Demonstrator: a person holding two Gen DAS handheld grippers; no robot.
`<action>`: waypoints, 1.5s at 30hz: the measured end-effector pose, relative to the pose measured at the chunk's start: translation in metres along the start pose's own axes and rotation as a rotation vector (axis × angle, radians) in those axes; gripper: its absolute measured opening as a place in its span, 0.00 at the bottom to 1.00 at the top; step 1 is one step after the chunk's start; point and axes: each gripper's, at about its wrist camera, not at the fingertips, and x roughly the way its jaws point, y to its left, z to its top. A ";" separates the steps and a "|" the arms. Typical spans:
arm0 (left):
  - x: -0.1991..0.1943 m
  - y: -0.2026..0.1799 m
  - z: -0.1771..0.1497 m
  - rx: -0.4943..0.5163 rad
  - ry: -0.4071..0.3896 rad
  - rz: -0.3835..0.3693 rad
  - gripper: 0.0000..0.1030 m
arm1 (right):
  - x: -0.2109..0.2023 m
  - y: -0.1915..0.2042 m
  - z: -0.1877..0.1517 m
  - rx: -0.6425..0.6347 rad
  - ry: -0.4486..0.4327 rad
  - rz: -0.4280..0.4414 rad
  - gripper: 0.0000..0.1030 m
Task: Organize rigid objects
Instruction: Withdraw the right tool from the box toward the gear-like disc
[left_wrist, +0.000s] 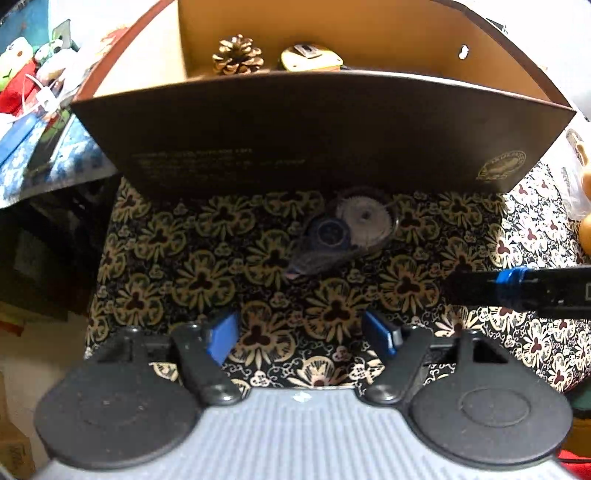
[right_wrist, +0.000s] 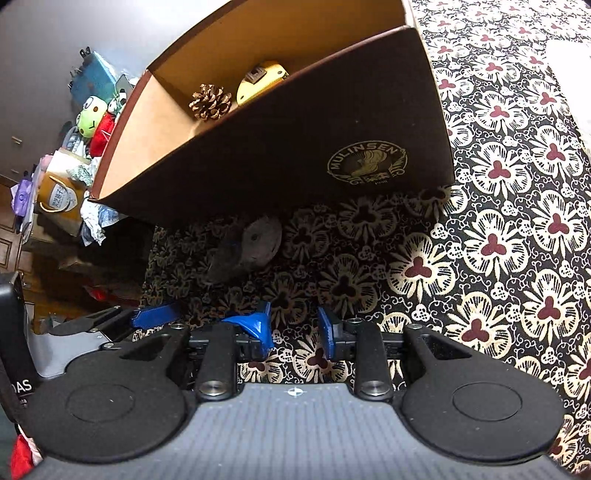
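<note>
A clear correction-tape dispenser (left_wrist: 343, 232) with a blue hub and a white gear lies on the floral cloth, just in front of the dark brown box (left_wrist: 317, 133). Inside the box sit a pine cone (left_wrist: 237, 55) and a yellow tape measure (left_wrist: 310, 57). My left gripper (left_wrist: 301, 338) is open and empty, a short way back from the dispenser. In the right wrist view the dispenser (right_wrist: 247, 251) lies in shadow under the box wall (right_wrist: 295, 147). My right gripper (right_wrist: 291, 330) is open with a narrower gap, empty, and behind the dispenser to its right.
The floral cloth (right_wrist: 498, 240) spreads wide to the right of the box. Plush toys (right_wrist: 90, 122) and a paper bag (right_wrist: 59, 195) crowd the area beyond the cloth's left edge. The left gripper's blue pad (right_wrist: 155, 314) shows close beside the right gripper.
</note>
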 end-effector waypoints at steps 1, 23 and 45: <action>0.001 -0.001 0.001 0.003 0.000 -0.006 0.72 | 0.000 0.001 0.001 -0.001 0.000 -0.005 0.10; -0.010 0.031 0.001 0.109 -0.168 -0.229 0.72 | 0.017 0.008 0.008 0.100 -0.057 0.019 0.10; 0.006 -0.020 0.005 0.306 -0.144 -0.398 0.69 | 0.004 -0.017 0.009 0.204 -0.130 0.017 0.10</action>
